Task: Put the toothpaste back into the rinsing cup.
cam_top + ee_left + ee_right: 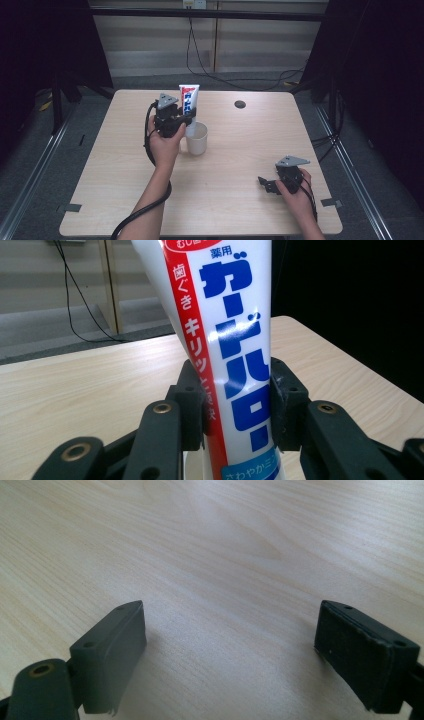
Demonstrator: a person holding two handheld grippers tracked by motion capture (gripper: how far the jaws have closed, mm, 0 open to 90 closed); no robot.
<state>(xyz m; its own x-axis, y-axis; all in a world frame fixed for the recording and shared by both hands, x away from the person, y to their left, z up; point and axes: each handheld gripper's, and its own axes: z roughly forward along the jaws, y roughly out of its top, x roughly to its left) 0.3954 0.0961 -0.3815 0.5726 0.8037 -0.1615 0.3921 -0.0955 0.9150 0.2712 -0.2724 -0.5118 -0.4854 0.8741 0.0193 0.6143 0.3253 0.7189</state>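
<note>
The toothpaste tube is being gripped upright by the left tongs over the cup; it is best lowered straight. The right tongs are being held wide open, empty.

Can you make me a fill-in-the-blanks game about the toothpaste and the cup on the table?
1. The left gripper is shut on the ____ tube.
2. The tube stands upright over the white ____.
3. The right gripper, low over the table, has its jaws ____.
4. The writing on the tube is blue and ____.

Missing words: toothpaste; cup; open; red
</note>
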